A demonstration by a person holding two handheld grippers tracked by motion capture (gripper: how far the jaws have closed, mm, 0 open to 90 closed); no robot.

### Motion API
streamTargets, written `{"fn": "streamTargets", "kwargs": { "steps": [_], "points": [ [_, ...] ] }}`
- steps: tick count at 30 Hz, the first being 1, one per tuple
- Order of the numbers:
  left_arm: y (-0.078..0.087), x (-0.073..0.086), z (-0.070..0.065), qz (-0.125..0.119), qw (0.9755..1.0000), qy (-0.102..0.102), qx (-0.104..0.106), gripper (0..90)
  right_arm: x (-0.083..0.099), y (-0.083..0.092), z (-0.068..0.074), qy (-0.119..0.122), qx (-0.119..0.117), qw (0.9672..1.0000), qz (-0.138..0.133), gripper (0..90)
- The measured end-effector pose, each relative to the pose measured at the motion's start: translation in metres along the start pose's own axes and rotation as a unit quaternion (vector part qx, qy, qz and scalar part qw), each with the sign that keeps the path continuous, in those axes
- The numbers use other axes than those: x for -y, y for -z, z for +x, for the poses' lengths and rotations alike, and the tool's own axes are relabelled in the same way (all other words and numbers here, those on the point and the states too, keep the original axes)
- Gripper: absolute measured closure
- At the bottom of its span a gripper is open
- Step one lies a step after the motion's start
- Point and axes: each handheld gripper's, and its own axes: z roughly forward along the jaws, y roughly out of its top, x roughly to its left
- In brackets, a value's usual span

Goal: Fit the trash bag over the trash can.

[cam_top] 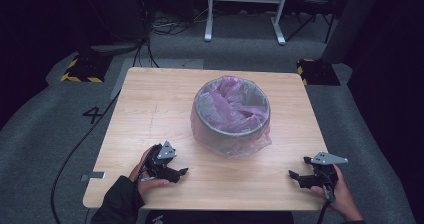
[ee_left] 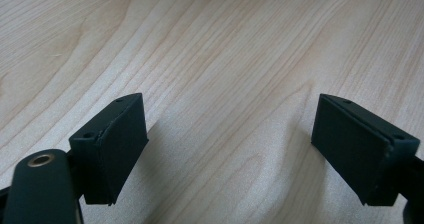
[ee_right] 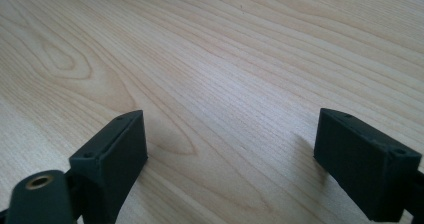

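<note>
At the table's near edge, left gripper (cam_top: 182,172) and right gripper (cam_top: 296,176) rest wide open, empty. Bagged bin (cam_top: 231,115) stands mid-table, between and beyond them. Probably idle between steps; next move needs a reach to the bag rim.

Left hand (cam_top: 142,171): low at the near left, dark sleeve behind it, holding the left gripper (cam_top: 183,172), which points right; jaws wide apart, nothing between them. Right hand (cam_top: 336,191): low at the near right, holding the right gripper (cam_top: 295,176), which points left; jaws wide apart, empty.
</note>
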Motion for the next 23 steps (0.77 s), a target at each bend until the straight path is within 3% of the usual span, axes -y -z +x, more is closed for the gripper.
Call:
{"fn": "streamTargets", "kwargs": {
  "steps": [23],
  "points": [
    [-0.0012, -0.0013, 0.0008, 0.001, 1.0000, -0.002, 0.003, 13.9, -0.0007, -0.0009, -0.0003, -0.002, 0.002, 1.0000, 0.001, 12.0]
  ]
}}
